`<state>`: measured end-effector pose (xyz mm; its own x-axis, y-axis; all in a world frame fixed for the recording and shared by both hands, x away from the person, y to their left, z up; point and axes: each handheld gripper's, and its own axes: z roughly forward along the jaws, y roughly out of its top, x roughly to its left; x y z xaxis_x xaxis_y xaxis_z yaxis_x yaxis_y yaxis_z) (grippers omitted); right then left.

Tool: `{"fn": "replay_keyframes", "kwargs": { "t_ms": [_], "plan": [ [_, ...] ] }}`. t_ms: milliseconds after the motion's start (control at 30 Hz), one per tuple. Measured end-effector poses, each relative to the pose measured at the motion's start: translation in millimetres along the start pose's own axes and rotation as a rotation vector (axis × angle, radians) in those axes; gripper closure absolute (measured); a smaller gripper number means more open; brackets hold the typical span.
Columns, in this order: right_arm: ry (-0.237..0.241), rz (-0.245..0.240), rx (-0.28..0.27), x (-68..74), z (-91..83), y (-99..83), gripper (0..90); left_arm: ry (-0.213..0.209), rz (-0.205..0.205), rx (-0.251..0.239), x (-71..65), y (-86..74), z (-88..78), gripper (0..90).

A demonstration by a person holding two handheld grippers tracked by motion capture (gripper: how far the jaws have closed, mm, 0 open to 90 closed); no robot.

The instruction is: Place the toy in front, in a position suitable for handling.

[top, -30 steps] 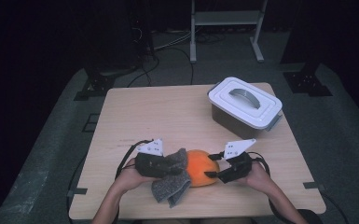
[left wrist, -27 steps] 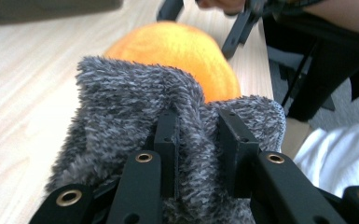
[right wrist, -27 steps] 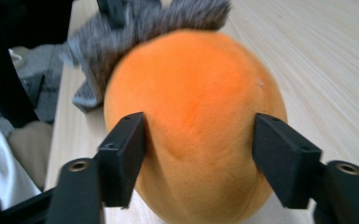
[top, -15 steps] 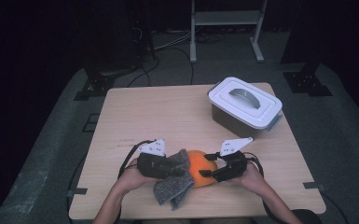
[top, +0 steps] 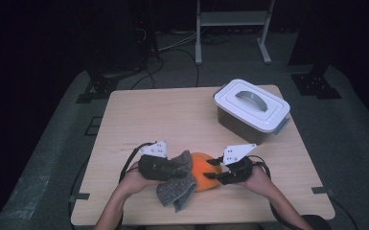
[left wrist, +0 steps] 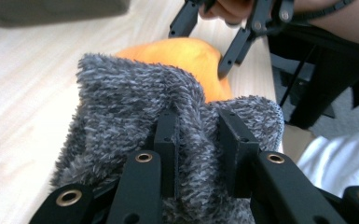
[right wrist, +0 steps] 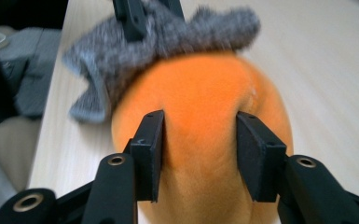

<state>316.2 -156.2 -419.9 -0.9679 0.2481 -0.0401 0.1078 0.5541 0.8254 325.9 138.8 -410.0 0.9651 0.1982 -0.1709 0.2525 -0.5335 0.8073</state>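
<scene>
Near the front edge of the wooden table point(top: 139, 120), between the person's two hands, lies an orange plush toy point(top: 204, 175) with a grey fleece cloth point(top: 177, 188) bunched against its left end. In the high view the toy's long axis runs roughly across the table, left to right, one end tucked under the cloth and the other toward the right gripper point(top: 219, 176); which end is its front cannot be told. In the right gripper view the toy stretches straight away from the camera, along the line of the jaws, its rounded far end meeting the cloth. The left gripper point(top: 179, 168) is clamped on the cloth: in the left gripper view point(left wrist: 196, 140) a thick fold of grey fleece is pinched between the two black jaws, and the cloth drapes up over the toy's near end. The right gripper point(right wrist: 199, 140) has its jaws on either side of the toy's orange body; they have just been closing, and the pads appear to touch the plush on both flanks, pressing it slightly. Well apart, toward the table's far right corner, stands a grey box point(top: 251, 112) with a white handled lid, set at a slant to the table edges.
</scene>
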Motion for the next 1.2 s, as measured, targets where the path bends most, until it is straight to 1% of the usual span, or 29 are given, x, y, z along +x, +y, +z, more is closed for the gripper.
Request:
{"fn": "replay_keyframes", "kwargs": {
  "t_ms": [33, 67, 100, 133, 200, 233, 267, 300, 367, 433, 467, 500, 533, 567, 600, 667, 700, 733, 800, 833, 867, 900, 933, 967, 1033, 1067, 1100, 1133, 1200],
  "plan": [
    [0.005, 0.010, 0.017, -1.2, -3.7, -2.4, 52.2, 0.001, 0.001, 0.015, -0.1, -0.4, 0.2, 70.9],
    [0.019, 0.021, 0.022, -2.8, -7.5, -5.1, 50.5, -0.008, -0.004, 0.020, 0.6, -1.2, -0.1, 70.8],
    [0.047, 0.047, 0.026, -4.3, -10.8, -7.2, 49.7, -0.008, -0.004, 0.020, 0.6, -1.2, -0.1, 70.8],
    [0.054, 0.060, 0.018, -5.3, -13.8, -8.7, 48.7, -0.018, -0.011, 0.032, 1.7, -3.4, 0.0, 70.7],
    [0.055, 0.098, -0.025, -8.0, -18.3, -9.6, 45.0, -0.021, -0.019, 0.043, 2.7, -4.8, -0.3, 70.4],
    [0.051, 0.123, -0.041, -10.4, -19.3, -9.7, 41.3, -0.023, -0.022, 0.036, 3.0, -5.1, -0.8, 70.4],
    [0.034, 0.148, -0.051, -12.6, -19.1, -9.5, 37.6, -0.027, -0.021, 0.030, 3.1, -5.0, -1.0, 70.3],
    [0.022, 0.173, -0.055, -14.8, -17.7, -9.6, 35.4, -0.028, -0.021, 0.027, 2.7, -4.2, -1.1, 70.3],
    [0.018, 0.201, -0.032, -17.1, -11.0, -10.0, 29.9, -0.026, -0.004, 0.019, 1.2, -1.2, -1.2, 70.3],
    [0.031, 0.225, -0.016, -17.1, -2.4, -10.6, 25.9, -0.050, -0.001, -0.003, -1.0, 1.3, 0.2, 70.4],
    [0.049, 0.242, -0.021, -16.6, 1.4, -10.9, 25.3, -0.055, 0.003, 0.000, -2.2, 2.2, 2.3, 70.3],
    [0.054, 0.250, -0.023, -15.5, 4.7, -10.7, 25.2, -0.055, 0.007, 0.009, -3.2, 2.6, 4.9, 70.4],
    [0.045, 0.252, -0.019, -13.7, 7.6, -10.4, 27.7, -0.053, 0.008, 0.015, -3.6, 2.6, 7.2, 70.3],
    [0.033, 0.246, -0.013, -11.4, 9.7, -9.9, 32.2, -0.054, 0.008, 0.019, -3.3, 2.5, 7.7, 70.3],
    [0.012, 0.222, -0.002, -8.4, 10.3, -8.9, 39.3, -0.051, 0.004, 0.014, -2.9, 2.6, 6.8, 70.4],
    [-0.029, 0.146, -0.002, -2.7, 7.6, -4.9, 51.3, -0.038, 0.009, 0.004, -2.7, 4.0, 3.0, 70.5],
    [-0.054, 0.109, -0.011, -0.1, 6.1, -2.1, 53.8, -0.030, 0.014, -0.012, -3.3, 5.4, 0.9, 70.5],
    [-0.072, 0.074, -0.024, 2.3, 4.9, 0.9, 55.2, -0.024, 0.021, -0.025, -4.5, 7.8, -1.7, 70.6],
    [-0.076, 0.007, -0.044, 6.6, 4.8, 7.6, 55.5, -0.003, 0.037, -0.086, -8.3, 13.0, -6.1, 70.6],
    [-0.075, -0.024, -0.052, 8.7, 5.4, 10.0, 55.4, 0.006, 0.040, -0.104, -9.1, 15.2, -7.2, 70.5],
    [-0.069, -0.041, -0.054, 10.2, 6.3, 11.5, 55.0, 0.016, 0.041, -0.100, -9.6, 16.3, -6.9, 70.6],
    [-0.061, -0.054, -0.049, 10.4, 7.0, 11.5, 54.7, 0.028, 0.045, -0.085, -9.6, 15.9, -5.3, 70.6],
    [-0.057, -0.062, -0.041, 9.5, 7.2, 10.4, 54.2, 0.028, 0.045, -0.085, -9.6, 15.9, -5.3, 70.6],
    [-0.050, -0.059, -0.033, 8.2, 6.5, 8.3, 53.3, 0.022, 0.041, -0.050, -7.2, 10.8, -0.4, 70.7],
    [-0.031, -0.047, -0.018, 4.7, 4.3, 3.1, 52.5, 0.010, 0.029, -0.034, -3.6, 4.4, 2.4, 70.8],
    [-0.031, -0.043, -0.008, 3.3, 2.9, 0.5, 52.5, 0.006, 0.016, -0.029, -1.8, 1.9, 2.5, 70.7],
    [-0.031, -0.043, -0.008, 3.3, 2.9, 0.5, 52.5, 0.006, 0.016, -0.029, -1.8, 1.9, 2.5, 70.7],
    [-0.023, -0.021, -0.001, -0.3, -0.9, -4.9, 52.2, 0.005, -0.001, -0.012, 1.2, -2.7, 1.0, 70.7],
    [-0.021, 0.003, 0.003, -2.6, -5.2, -9.9, 51.9, 0.004, -0.008, 0.017, 2.7, -6.7, -0.8, 70.5]
  ]
}}
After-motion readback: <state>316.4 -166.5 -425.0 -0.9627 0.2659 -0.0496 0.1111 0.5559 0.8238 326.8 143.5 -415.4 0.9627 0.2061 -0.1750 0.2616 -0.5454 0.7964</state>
